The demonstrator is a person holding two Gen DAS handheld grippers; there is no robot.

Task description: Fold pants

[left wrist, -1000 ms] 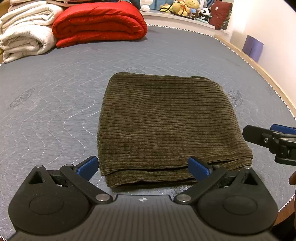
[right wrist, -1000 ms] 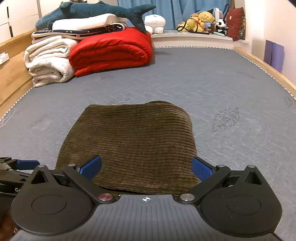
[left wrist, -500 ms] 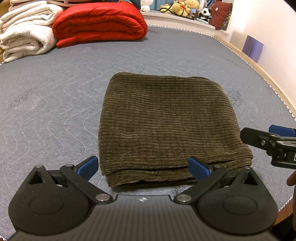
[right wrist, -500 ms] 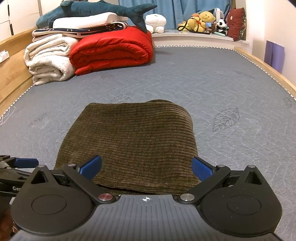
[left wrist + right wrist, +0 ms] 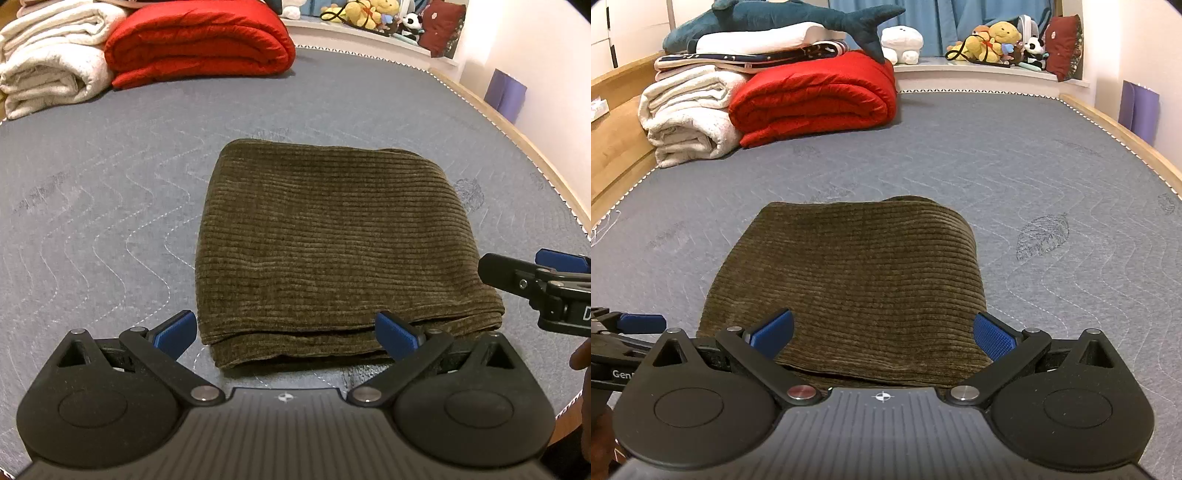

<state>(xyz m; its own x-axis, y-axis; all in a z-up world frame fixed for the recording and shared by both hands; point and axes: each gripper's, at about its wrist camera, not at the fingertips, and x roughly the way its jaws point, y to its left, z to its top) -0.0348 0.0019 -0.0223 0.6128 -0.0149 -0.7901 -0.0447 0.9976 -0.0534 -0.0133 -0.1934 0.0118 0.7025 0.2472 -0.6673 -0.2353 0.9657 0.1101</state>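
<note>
Left gripper (image 5: 285, 332) and right gripper (image 5: 882, 334): spread wide, holding nothing, at near edge of pants (image 5: 332, 236). Pants: folded, near mattress (image 5: 110, 206) front edge. Check stacked layers align; press flat, avoid dragging top layer.

Ribbed olive corduroy pants (image 5: 332, 240) soft and matt, quilted grey mattress (image 5: 110, 221) beneath, puffy red duvet (image 5: 816, 96) beyond, matt black plastic left claw (image 5: 286, 334), wooden bed frame (image 5: 1123, 136).
</note>
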